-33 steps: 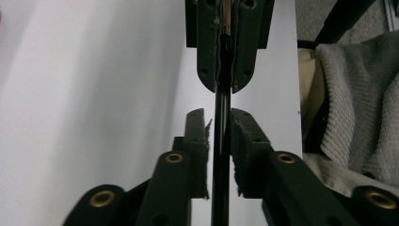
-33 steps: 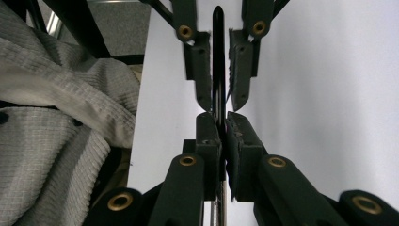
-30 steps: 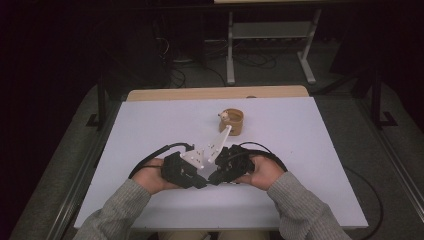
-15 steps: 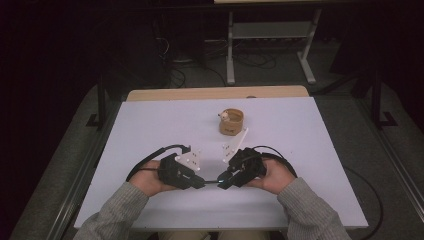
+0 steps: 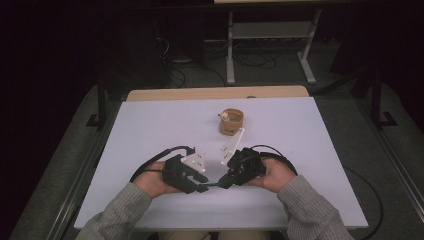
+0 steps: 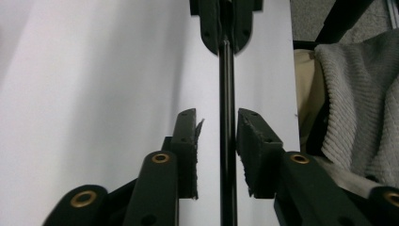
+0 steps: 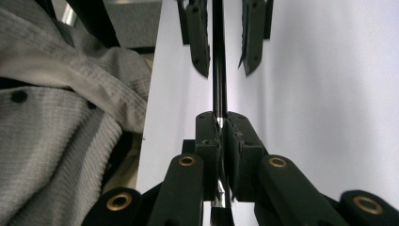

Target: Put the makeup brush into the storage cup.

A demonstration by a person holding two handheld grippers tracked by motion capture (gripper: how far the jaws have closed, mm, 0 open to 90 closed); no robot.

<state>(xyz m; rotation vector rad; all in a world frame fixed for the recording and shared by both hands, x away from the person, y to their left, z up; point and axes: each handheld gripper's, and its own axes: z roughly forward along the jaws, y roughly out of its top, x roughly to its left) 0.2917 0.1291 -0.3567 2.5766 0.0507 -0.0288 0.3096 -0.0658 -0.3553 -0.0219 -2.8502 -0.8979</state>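
Note:
A thin black rod [image 5: 212, 185] spans between my two grippers, which face each other tip to tip near the table's front edge. My right gripper [image 7: 220, 123] is shut on one end of the rod [image 7: 219, 70]; in the high view that gripper [image 5: 225, 182] sits right of centre. My left gripper [image 6: 217, 115] has just been opening its jaws. The rod [image 6: 227, 94] runs through the gap, and neither pad presses on it. In the high view the left gripper [image 5: 201, 187] sits left of centre.
A short tan wooden ring [image 5: 231, 121] stands on the white table [image 5: 150, 130] beyond the grippers. Black cables [image 5: 155, 157] loop behind each hand. Grey knitted sleeves [image 5: 310, 210] come in from the front edge. Dark floor and a stand's legs lie past the table.
The two hands have drawn a little apart sideways and now point tip to tip. The thin rod shows between the grippers, where a second ago they were bunched together.

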